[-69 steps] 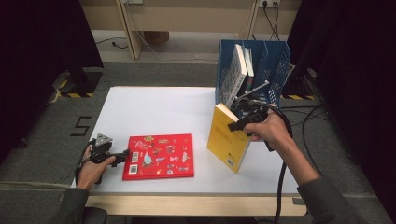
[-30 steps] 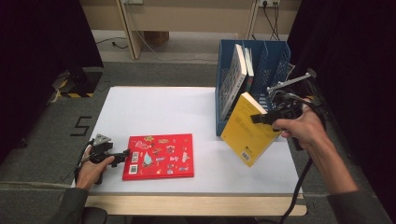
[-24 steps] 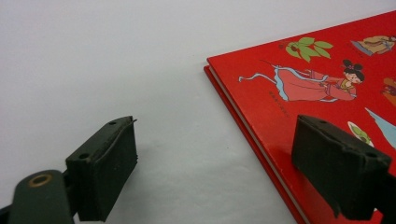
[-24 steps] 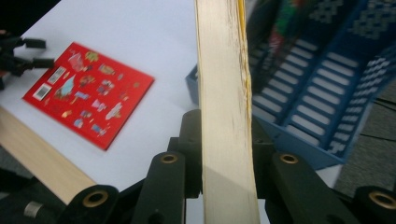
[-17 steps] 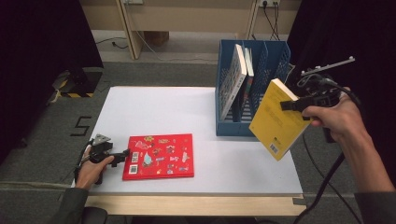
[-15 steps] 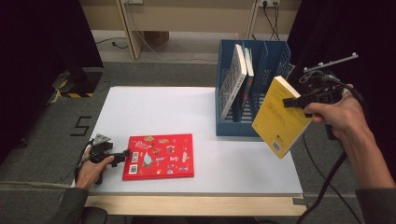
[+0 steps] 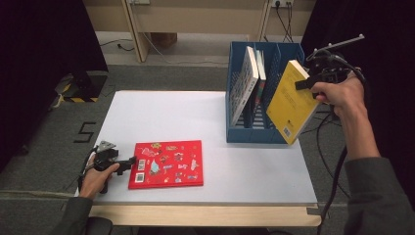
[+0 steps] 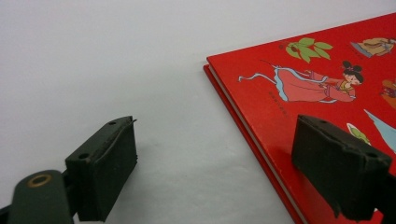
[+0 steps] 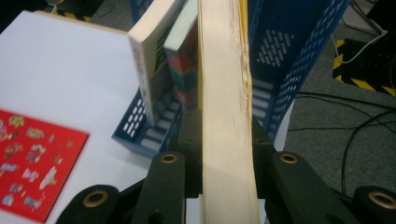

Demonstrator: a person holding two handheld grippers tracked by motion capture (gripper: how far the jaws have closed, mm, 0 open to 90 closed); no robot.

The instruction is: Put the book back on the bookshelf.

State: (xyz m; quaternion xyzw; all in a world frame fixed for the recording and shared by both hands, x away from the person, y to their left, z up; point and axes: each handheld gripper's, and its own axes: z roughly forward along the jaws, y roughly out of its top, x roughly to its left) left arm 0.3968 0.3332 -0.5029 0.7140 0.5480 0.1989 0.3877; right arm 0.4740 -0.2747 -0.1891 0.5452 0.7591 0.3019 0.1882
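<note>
Right hand-held gripper [image 7: 304, 84] clamps my yellow book [image 7: 289, 101] tilted in the air just beside the blue rack [image 7: 254, 132], left hand-held gripper [image 8: 215, 168] rests open at the red book's [image 7: 166, 163] edge on the counter [image 7: 161, 117].

A white table [image 7: 195, 117] with a pale wooden front edge is being used as the work surface. A red book [image 7: 166, 164] with small colourful pictures on its cover is lying flat near the front left of it. A blue file rack [image 7: 254, 134] is standing at the right rear part, close to the right edge. Two books [image 7: 247, 83] are being kept leaning inside the rack.
</note>
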